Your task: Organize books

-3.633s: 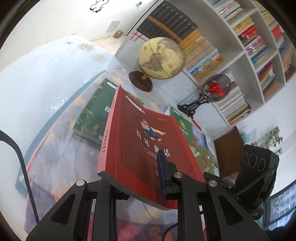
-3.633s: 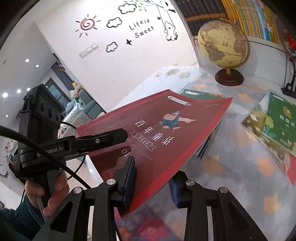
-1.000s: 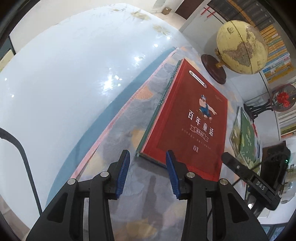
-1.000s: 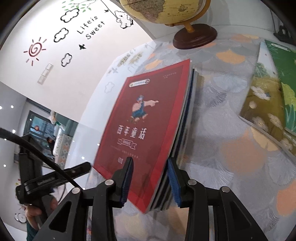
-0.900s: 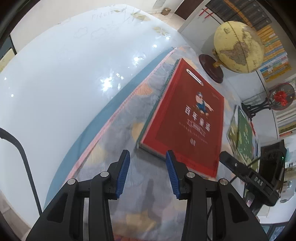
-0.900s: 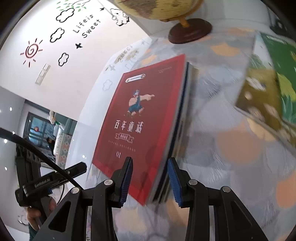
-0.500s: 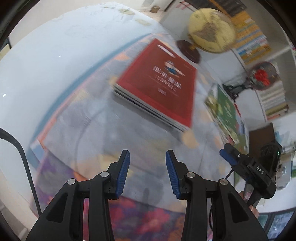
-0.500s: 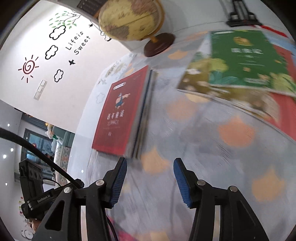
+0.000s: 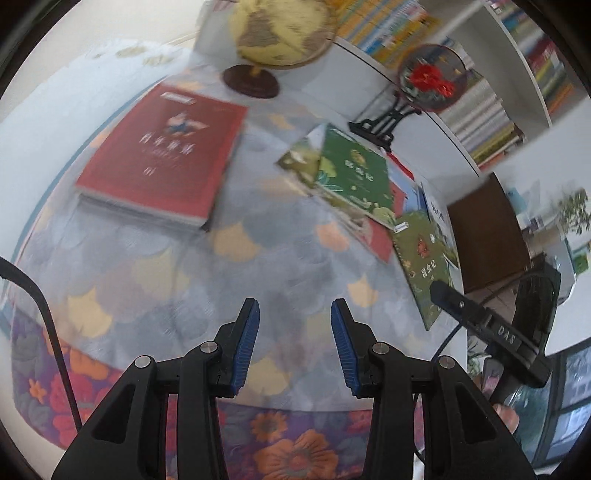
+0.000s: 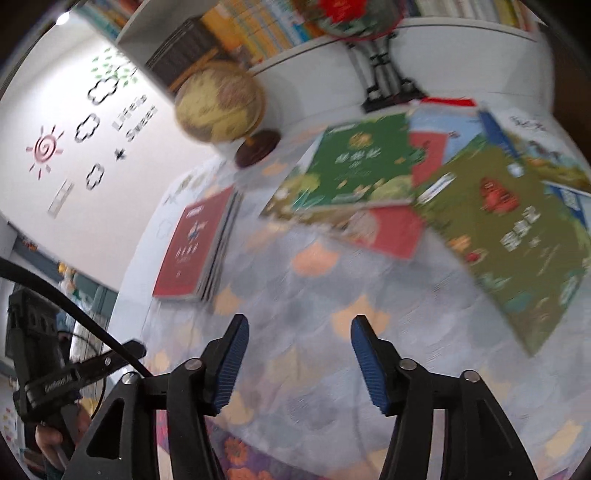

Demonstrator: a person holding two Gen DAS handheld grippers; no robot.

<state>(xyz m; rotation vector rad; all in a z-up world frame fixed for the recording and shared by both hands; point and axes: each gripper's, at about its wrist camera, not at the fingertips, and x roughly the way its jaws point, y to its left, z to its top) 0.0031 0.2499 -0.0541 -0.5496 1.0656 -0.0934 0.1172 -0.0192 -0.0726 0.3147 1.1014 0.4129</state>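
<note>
A red book (image 9: 162, 158) lies on top of a neat stack at the left of the patterned tablecloth (image 9: 236, 266); the right wrist view shows the same red book (image 10: 194, 245) further off. To the right, loose books overlap: a green book (image 9: 352, 173) (image 10: 364, 164), an olive book (image 9: 423, 258) (image 10: 517, 236), and red and blue ones beneath. My left gripper (image 9: 294, 347) hovers open over bare cloth, nothing between its blue pads. My right gripper (image 10: 299, 363) is also empty above the cloth, its jaws opening.
A globe (image 9: 280, 33) on a dark round base stands behind the red stack. A round red ornament on a black stand (image 9: 424, 81) sits at the back beside the white bookshelf (image 9: 491, 92). The table's front edge runs just below both grippers.
Both grippers drew back and rose away from the red book, which now rests on the stack. The right jaws let go of it and widened. The loose books came into view.
</note>
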